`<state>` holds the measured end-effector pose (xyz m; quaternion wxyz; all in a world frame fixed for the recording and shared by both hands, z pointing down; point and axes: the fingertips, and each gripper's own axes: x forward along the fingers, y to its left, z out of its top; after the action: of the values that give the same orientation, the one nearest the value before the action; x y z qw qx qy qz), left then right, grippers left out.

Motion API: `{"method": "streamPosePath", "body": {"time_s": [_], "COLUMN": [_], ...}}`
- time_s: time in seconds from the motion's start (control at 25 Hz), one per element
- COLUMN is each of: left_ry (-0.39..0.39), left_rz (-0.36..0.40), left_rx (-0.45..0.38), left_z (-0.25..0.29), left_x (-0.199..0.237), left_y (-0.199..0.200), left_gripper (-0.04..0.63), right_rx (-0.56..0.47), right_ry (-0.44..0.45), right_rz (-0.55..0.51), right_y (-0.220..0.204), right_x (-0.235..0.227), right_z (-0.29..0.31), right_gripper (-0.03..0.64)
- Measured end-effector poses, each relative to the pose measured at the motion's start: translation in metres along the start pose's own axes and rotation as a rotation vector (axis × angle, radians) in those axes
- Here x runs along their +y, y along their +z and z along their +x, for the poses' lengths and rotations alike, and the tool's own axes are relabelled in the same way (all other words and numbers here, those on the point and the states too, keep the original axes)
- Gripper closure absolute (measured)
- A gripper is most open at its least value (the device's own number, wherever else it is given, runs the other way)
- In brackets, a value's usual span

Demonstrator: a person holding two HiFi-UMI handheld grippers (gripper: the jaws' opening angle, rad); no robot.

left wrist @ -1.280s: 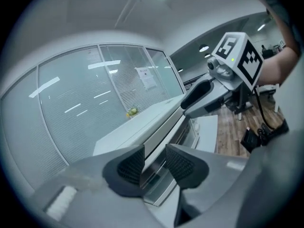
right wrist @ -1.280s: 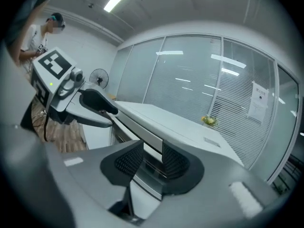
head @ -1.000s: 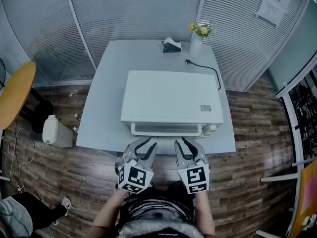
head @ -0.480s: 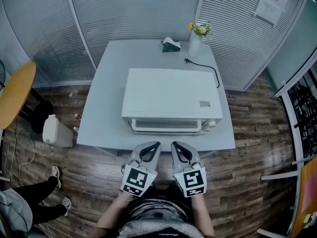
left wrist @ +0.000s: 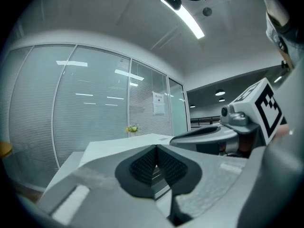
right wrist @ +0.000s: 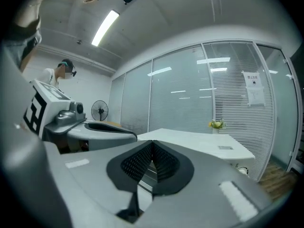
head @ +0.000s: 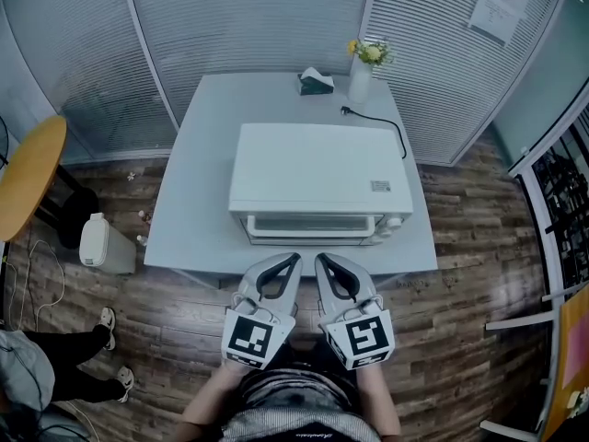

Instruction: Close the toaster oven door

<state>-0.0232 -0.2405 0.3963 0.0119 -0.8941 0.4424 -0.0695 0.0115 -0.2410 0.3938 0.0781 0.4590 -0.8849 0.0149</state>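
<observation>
At the bottom middle of the head view the person's forearms run up into the two marker cubes, the left one (head: 250,337) and the right one (head: 361,335) side by side. Just above them the left gripper (head: 294,260) and the right gripper (head: 319,259) lean toward each other, with their tips close together but not touching. Each gripper's own view shows its ribbed black fingers (left wrist: 164,164) pressed pad to pad with nothing between them; both are closed and empty. They hang over the wood floor (head: 460,247), just short of the near edge of the pale counter (head: 189,228). The white toaster oven (head: 317,168) sits in the middle of that counter, nearer its front edge, with its front turned toward the person. Its door (head: 313,226) stands upright and flush with the body — shut, as far as this steep angle lets one tell — with a round knob (head: 396,221) at the front's right end. Neither gripper touches the oven. Behind it a black power cord (head: 386,129) curls across the counter's far right part. At the far edge stand a small dark box (head: 316,83) and, just right of it, a white vase of yellow flowers (head: 362,72). Beyond are slatted blinds, with a paper notice (head: 502,7) in the upper right corner. At the left edge lies a round wooden tabletop (head: 28,173) — and below it a white bin (head: 103,244).
</observation>
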Motion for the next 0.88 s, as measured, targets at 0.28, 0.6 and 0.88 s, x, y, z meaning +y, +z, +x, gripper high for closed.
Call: {"method": "streamPosePath", "body": {"time_s": [0.28,0.6,0.88], "left_ry": [0.032,0.029,0.034], "left_rz": [-0.076,-0.091,-0.094], "left_rx": [-0.060,-0.050,-0.042], "left_z": [-0.010,-0.016,-0.017], "left_x": [0.002,0.003,0.004], "left_y": [0.026,0.022,0.020], "left_gripper": [0.591,0.591,0.591], "right_rx": [-0.035,-0.035,-0.015], "right_ry": [-0.007,-0.008,-0.007], "right_rz": [-0.015,-0.003,0.007], "right_y": [0.022,0.021,0.018], "right_x": [0.010,0.018,0.019], "right_z": [-0.002,-0.003,-0.005], "right_gripper": [0.614,0.614,0.614]}}
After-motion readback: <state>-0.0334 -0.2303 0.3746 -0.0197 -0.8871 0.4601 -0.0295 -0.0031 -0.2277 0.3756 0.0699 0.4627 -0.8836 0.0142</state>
